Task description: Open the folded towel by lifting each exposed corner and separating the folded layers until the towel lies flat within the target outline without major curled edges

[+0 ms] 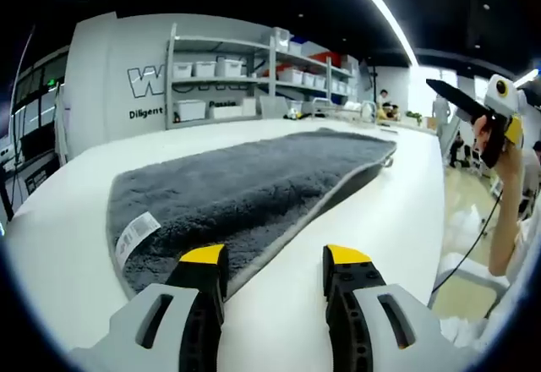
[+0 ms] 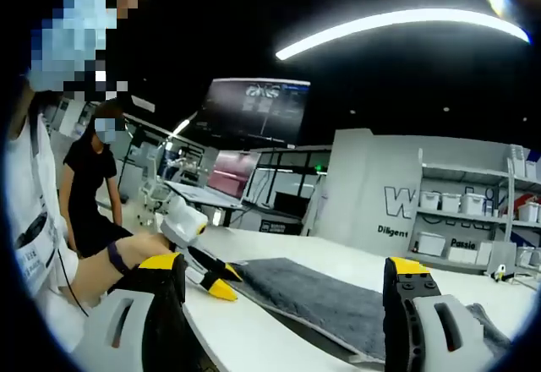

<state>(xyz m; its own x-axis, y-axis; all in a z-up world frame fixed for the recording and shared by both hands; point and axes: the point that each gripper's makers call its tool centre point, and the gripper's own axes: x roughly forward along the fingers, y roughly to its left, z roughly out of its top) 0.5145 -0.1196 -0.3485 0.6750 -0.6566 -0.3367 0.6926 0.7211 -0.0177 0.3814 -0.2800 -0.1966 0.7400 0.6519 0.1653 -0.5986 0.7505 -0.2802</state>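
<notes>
A dark grey towel lies spread along the white table, with a white care label near its close left corner. My left gripper stands open low over the table, its yellow-tipped jaws on either side of the towel's near edge and holding nothing. A hand holds my right gripper up in the air at the far right, away from the towel. In the right gripper view, the open right gripper looks over the towel, and the left gripper sits at the towel's end.
Shelves with white bins stand behind the table's far end. A person in black stands beyond the table. A sleeve and cable hang off the table's right side. Bare table top lies left of the towel.
</notes>
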